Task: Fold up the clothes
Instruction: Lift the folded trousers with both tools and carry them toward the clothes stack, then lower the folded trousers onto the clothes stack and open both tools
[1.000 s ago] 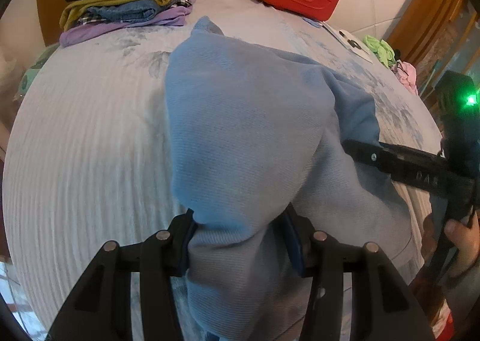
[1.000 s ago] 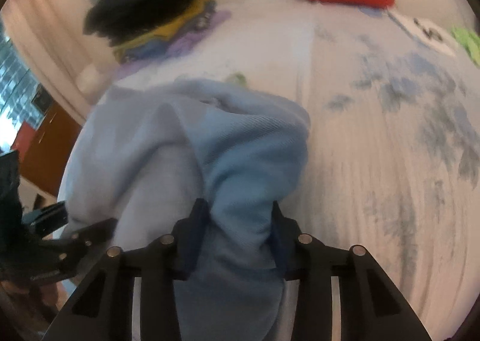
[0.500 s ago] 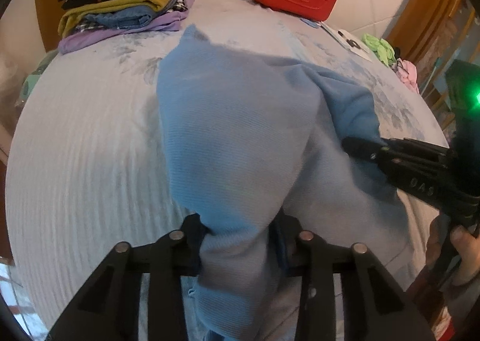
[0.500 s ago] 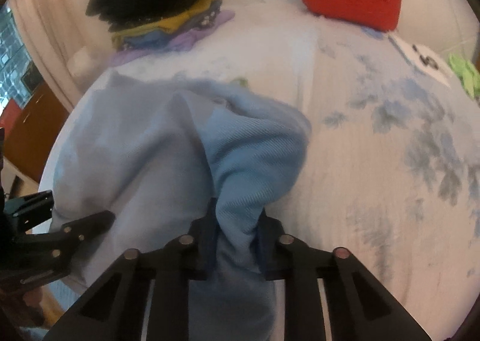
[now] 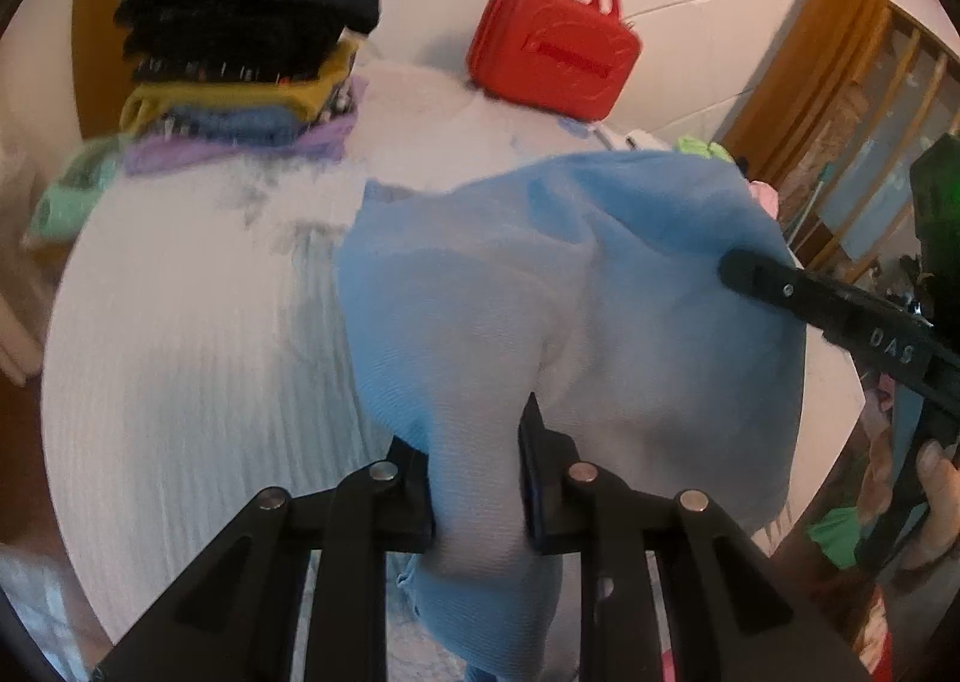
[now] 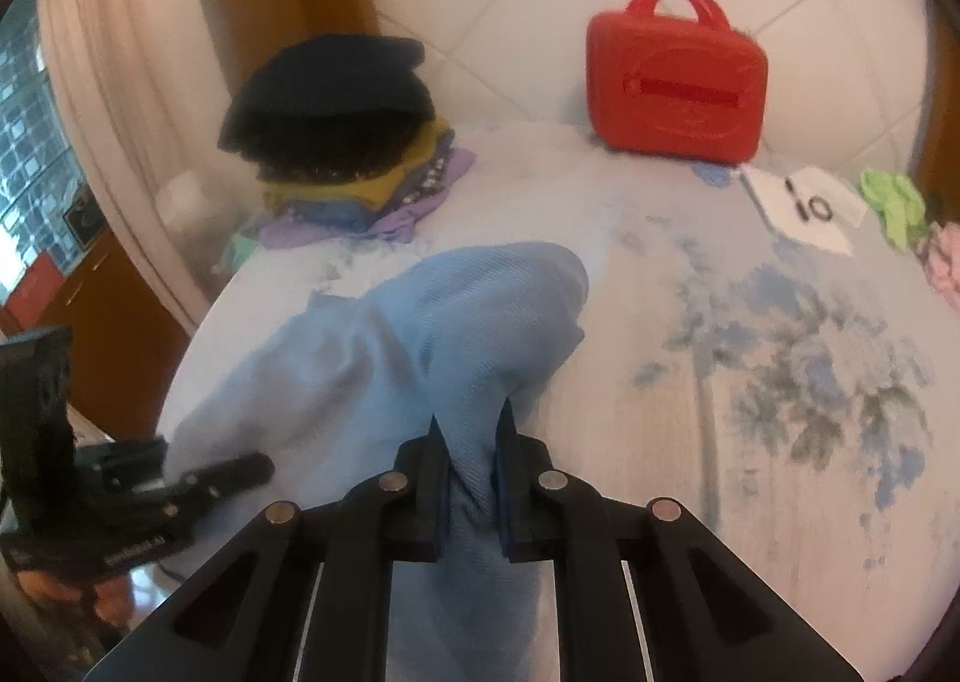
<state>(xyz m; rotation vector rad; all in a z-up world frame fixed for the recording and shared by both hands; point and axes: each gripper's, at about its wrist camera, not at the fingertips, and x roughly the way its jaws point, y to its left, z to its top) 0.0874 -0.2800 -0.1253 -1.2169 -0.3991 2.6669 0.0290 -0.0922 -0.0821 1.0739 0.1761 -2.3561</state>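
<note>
Light blue garment (image 5: 540,286) bunched over a floral bed sheet (image 6: 780,352), pinched in both grippers. Left gripper (image 5: 477,478) and right gripper (image 6: 471,472) each closing on a fold of cloth. Behind: stack of folded clothes (image 6: 348,141), red case (image 6: 675,81).

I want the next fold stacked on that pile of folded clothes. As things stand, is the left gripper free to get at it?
Probably not yet: the left gripper is closing on the blue garment, as is the right gripper. The bedsheet before the pile looks unobstructed.
</note>
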